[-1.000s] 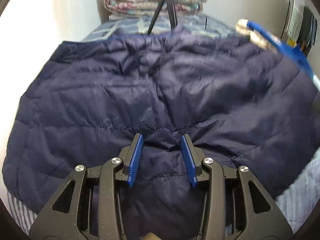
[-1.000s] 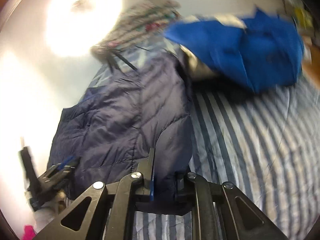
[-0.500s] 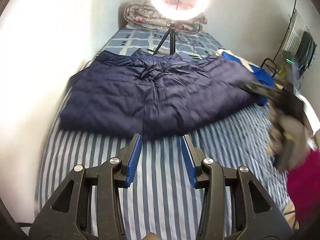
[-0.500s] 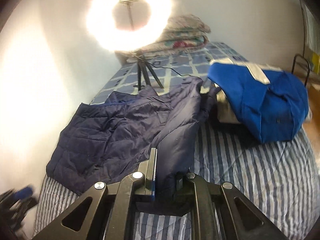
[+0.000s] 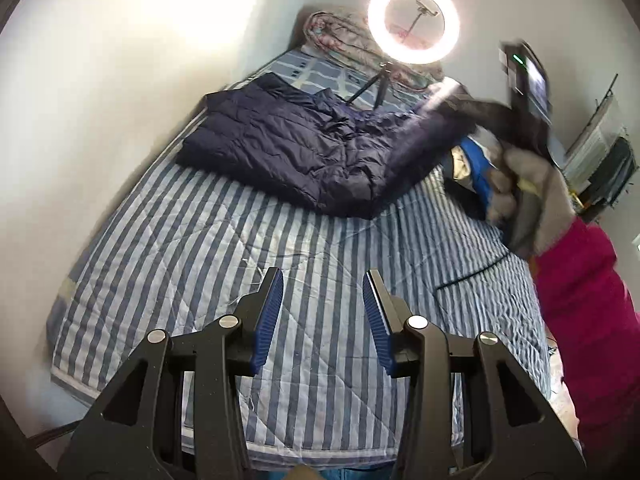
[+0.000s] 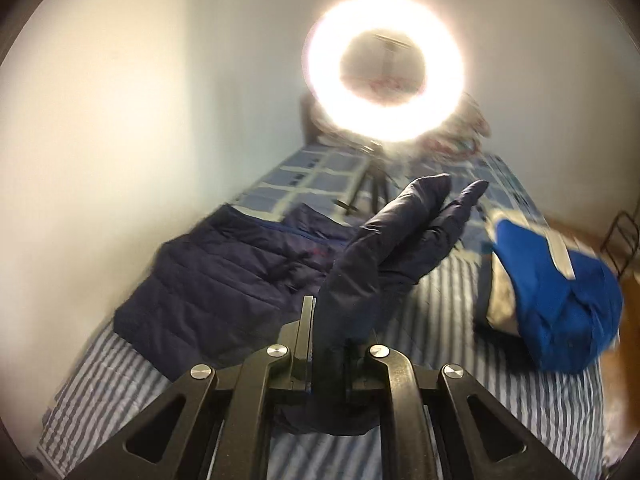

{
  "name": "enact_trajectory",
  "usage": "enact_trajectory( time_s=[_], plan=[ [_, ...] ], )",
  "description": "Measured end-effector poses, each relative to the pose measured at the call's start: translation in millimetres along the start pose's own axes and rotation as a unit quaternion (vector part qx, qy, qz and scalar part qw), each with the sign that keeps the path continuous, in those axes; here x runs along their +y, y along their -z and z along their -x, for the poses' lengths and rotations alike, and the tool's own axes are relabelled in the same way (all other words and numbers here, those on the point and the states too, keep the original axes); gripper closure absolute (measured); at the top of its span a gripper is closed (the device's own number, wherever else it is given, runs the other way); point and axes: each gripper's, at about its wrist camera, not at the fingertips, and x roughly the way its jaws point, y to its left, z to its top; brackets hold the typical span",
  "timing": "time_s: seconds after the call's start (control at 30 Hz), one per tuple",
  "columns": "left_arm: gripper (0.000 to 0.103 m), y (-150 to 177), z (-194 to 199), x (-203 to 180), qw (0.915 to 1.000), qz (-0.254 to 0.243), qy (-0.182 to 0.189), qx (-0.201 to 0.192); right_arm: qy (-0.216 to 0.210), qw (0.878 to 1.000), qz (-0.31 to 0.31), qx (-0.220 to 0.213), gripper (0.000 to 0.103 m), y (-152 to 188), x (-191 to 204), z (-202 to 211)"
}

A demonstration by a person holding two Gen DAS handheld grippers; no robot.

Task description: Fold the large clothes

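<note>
The right gripper [image 6: 326, 344], at the bottom centre of its own view, is clenched on a fold of the dark blue jacket [image 6: 224, 276]: cloth fills the narrow slot between its jaws and spills out below them. From there a long strip of the jacket, which looks like a sleeve [image 6: 404, 232], rises toward the middle of the frame, lifted off the bed [image 6: 500, 360], while the body of the jacket lies flat at centre left on the striped cover. Holding the sleeve by its end and raised this way would let it be swung across the body as a fold, I judge.

In the left view the same gripper appears blurred at the upper right, carried by a gloved hand [image 5: 528, 196] with a pink sleeve [image 5: 580, 320] running down the right edge. It points down and leftward to the jacket, with the cloth drawn taut to it.

The left gripper [image 5: 324, 316], at the bottom centre of its view, is released: its blue pads [image 5: 269, 316] stand apart with only striped bedding showing between them. It hangs well back from the jacket, pointing down over the bare near part of the bed, probably clear of the fold.

Beyond the jacket stands a ring light [image 5: 414, 26] on a small tripod, upper centre. A heap of bright blue cloth [image 6: 556, 304] lies at the right.
</note>
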Motion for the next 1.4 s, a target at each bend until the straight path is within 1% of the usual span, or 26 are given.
enact_trajectory(
  time_s=[0.07,0.17,0.27,0.33,0.43,0.53,0.6,0.7,0.8,0.9,0.97,1.07,1.13,1.17,1.2,1.27,1.33,1.37,1.4],
  plan=[
    [0.061,1.0,2.6,-1.4,1.0000,-0.006,0.000,-0.005,-0.011,1.000,0.008,-0.003,0.096,-9.0,20.3,-6.0],
    [0.061,3.8,2.0,-3.4,0.9998,-0.012,0.017,0.005,-0.036,0.999,0.021,-0.004,0.097,-18.5,54.7,-20.3],
    [0.061,6.8,6.2,-2.6,0.9996,-0.019,0.022,0.006,-0.064,0.997,0.035,0.002,0.098,-22.5,93.0,-43.9],
    [0.061,6.2,11.2,3.5,0.9997,-0.013,0.023,0.000,-0.080,0.996,0.042,0.009,0.098,-21.4,115.7,-59.8],
    [0.060,4.3,18.8,15.0,0.9997,0.005,0.023,-0.011,-0.118,0.991,0.055,0.026,0.100,-14.4,157.1,-90.0],
    [0.060,3.6,21.9,22.8,0.9996,0.011,0.021,-0.014,-0.147,0.986,0.066,0.050,0.100,2.4,200.7,-126.6],
    [0.060,2.9,21.6,27.4,0.9996,0.017,0.021,-0.011,-0.158,0.982,0.075,0.075,0.101,18.4,227.0,-152.6],
    [0.060,1.8,22.0,34.0,0.9994,0.025,0.021,-0.008,-0.164,0.977,0.092,0.097,0.101,37.2,252.5,-177.4],
    [0.060,-0.2,19.2,38.0,0.9992,0.031,0.023,-0.009,-0.174,0.975,0.087,0.104,0.101,46.3,261.1,-188.6],
    [0.060,-0.5,18.8,38.6,0.9990,0.031,0.029,-0.008,-0.190,0.974,0.074,0.099,0.102,44.5,256.2,-194.3],
    [0.060,-0.1,18.7,39.6,0.9992,0.029,0.028,-0.007,-0.205,0.971,0.072,0.098,0.103,42.0,259.9,-194.2],
    [0.060,-0.4,20.4,39.5,0.9988,0.034,0.033,-0.007,-0.234,0.963,0.094,0.100,0.103,48.7,281.0,-186.3],
    [0.060,-0.1,21.9,38.7,0.9988,0.033,0.036,-0.008,-0.219,0.963,0.125,0.097,0.103,56.0,293.2,-183.1],
    [0.060,0.2,22.3,38.2,0.9989,0.030,0.035,-0.008,-0.225,0.962,0.123,0.095,0.103,57.8,291.9,-179.9],
    [0.060,0.5,21.8,37.0,0.9991,0.027,0.032,-0.008,-0.239,0.960,0.110,0.092,0.103,58.0,286.0,-174.6],
    [0.060,0.7,21.6,38.3,0.9991,0.026,0.032,-0.006,-0.253,0.960,0.083,0.091,0.103,55.4,270.2,-165.1],
    [0.060,0.9,22.9,39.0,0.9990,0.030,0.034,-0.007,-0.257,0.960,0.072,0.085,0.084,50.1,254.3,-150.7],
    [0.060,0.9,23.8,38.8,0.9989,0.030,0.036,-0.008,-0.264,0.959,0.066,0.083,0.069,44.9,241.5,-146.0],
    [0.060,0.8,24.3,38.2,0.9988,0.030,0.037,-0.009,-0.274,0.956,0.060,0.088,0.067,39.9,228.0,-143.4]
  ],
)
